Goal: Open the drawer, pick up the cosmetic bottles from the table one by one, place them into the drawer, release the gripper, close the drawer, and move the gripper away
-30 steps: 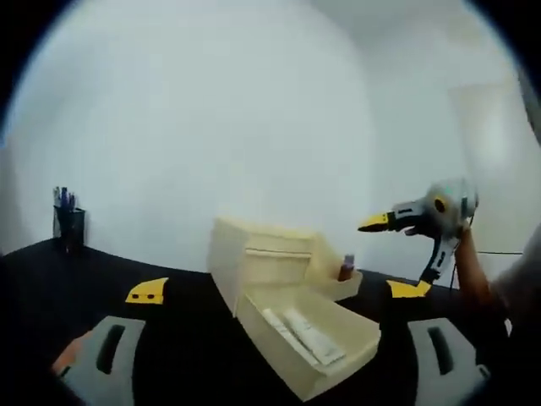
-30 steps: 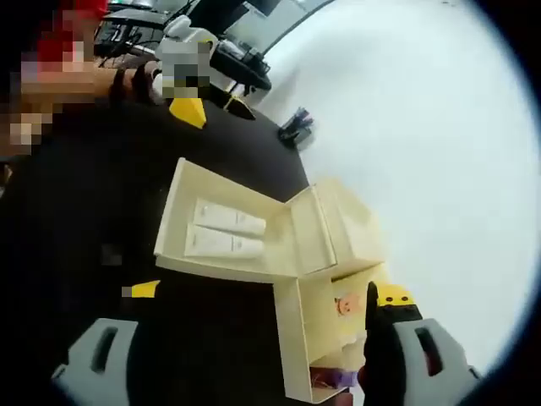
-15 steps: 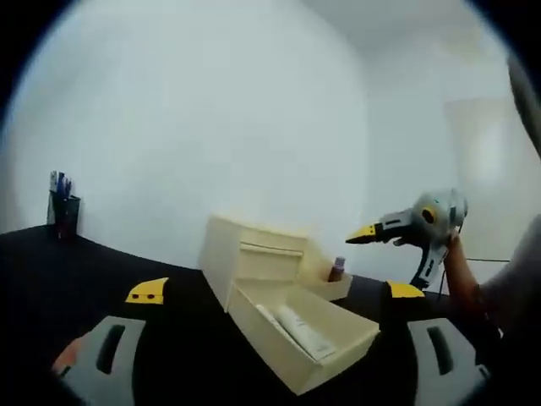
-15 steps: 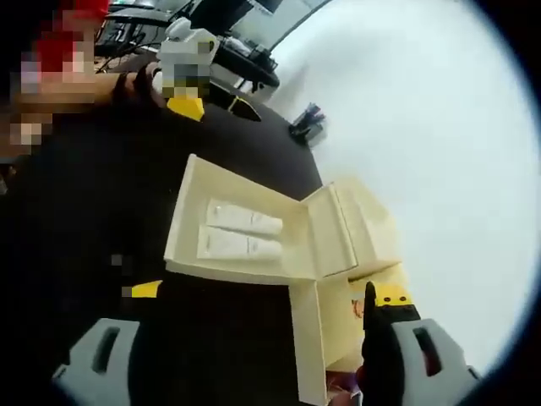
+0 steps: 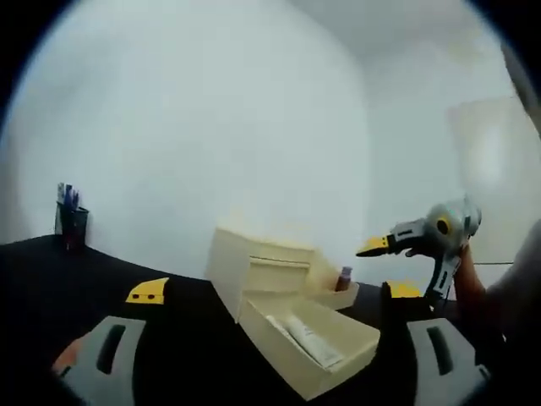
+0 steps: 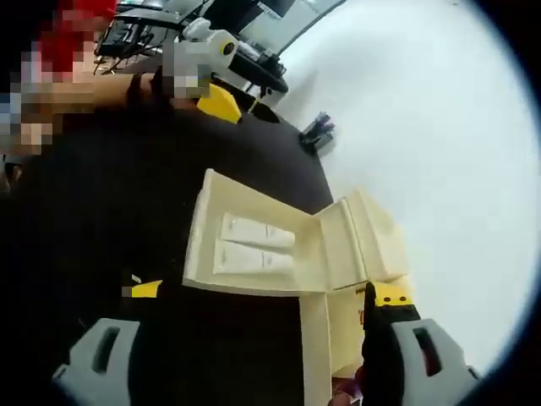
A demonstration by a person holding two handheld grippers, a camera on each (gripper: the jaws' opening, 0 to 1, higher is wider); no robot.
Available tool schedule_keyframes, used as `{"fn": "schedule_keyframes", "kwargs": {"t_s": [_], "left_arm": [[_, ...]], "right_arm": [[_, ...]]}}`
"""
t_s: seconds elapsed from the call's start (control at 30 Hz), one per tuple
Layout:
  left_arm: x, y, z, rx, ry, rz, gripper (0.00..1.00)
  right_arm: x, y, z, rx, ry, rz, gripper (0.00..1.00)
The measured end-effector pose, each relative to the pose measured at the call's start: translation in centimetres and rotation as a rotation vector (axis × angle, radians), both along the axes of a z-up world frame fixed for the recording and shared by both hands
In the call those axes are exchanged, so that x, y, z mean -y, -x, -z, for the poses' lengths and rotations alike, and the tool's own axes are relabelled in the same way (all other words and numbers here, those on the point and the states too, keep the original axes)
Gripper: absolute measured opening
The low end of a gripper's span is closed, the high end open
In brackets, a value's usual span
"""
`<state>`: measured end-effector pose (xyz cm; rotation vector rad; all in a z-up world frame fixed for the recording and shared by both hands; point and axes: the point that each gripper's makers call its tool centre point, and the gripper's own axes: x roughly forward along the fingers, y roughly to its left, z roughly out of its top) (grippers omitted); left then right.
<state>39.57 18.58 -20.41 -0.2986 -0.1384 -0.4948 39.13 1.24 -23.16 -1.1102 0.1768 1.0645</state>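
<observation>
Black table (image 5: 177, 355), cream drawer unit (image 5: 262, 266)

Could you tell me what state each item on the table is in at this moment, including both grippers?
Lower drawer: pulled open, two white tubes lying inside.
Side drawer: pulled open, small bottle standing upright in it.
Organizer box: upright on the black table.
Pen holder: upright, pens inside.
Left gripper: open, empty.
Right gripper: open, empty.
</observation>
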Motion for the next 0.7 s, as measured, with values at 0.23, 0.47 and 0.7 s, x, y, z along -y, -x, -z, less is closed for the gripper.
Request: {"fn": "schedule_keyframes", "kwargs": {"t_s": [0.23, 0.47, 0.7], "left_arm": [[0.1, 0.3, 0.1, 0.004, 0.008, 0.021, 0.95], [-0.2, 0.5, 0.4, -0.004, 0.028, 0.002, 0.94], [0.1, 0.4, 0.2, 0.002, 0.021, 0.014, 0.94]], "right_arm": [[-1.2, 0.4, 0.9, 0.018, 0.015, -0.005, 0.91], [-0.7, -1.3, 3.2, -0.028, 0.052, 0.075, 0.93], [-0.9, -1.9, 3.9, -0.069, 0.032, 0.097, 0.9]]}}
